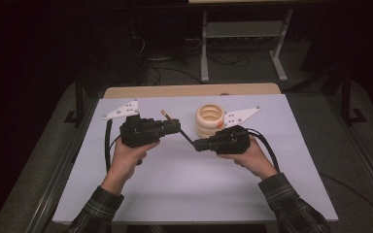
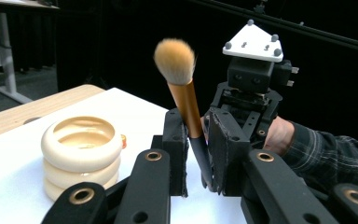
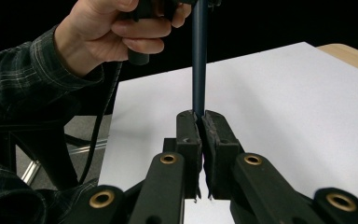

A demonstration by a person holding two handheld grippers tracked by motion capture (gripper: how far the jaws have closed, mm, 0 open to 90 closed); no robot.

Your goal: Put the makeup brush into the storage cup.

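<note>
**A:** Plaid sleeves are closest to cam, both forearms coming up over the white tabletop [image 1: 175,194]. Left tool [image 1: 177,127] has its jaws round the makeup brush [image 2: 186,100], pads look right against the handle but can't tell 100% if it's pinching yet.

**B:** Yep, bristles stick up past it, copper ferrule sits btwn the pads. Brush spans the gap mid-tabletop, off the surface. Right tool [image 3: 200,123] is clamped tight on the dark handle end. Stack of cream rings [image 1: 210,120] sits just behind that tool, towards the far edge.
</note>
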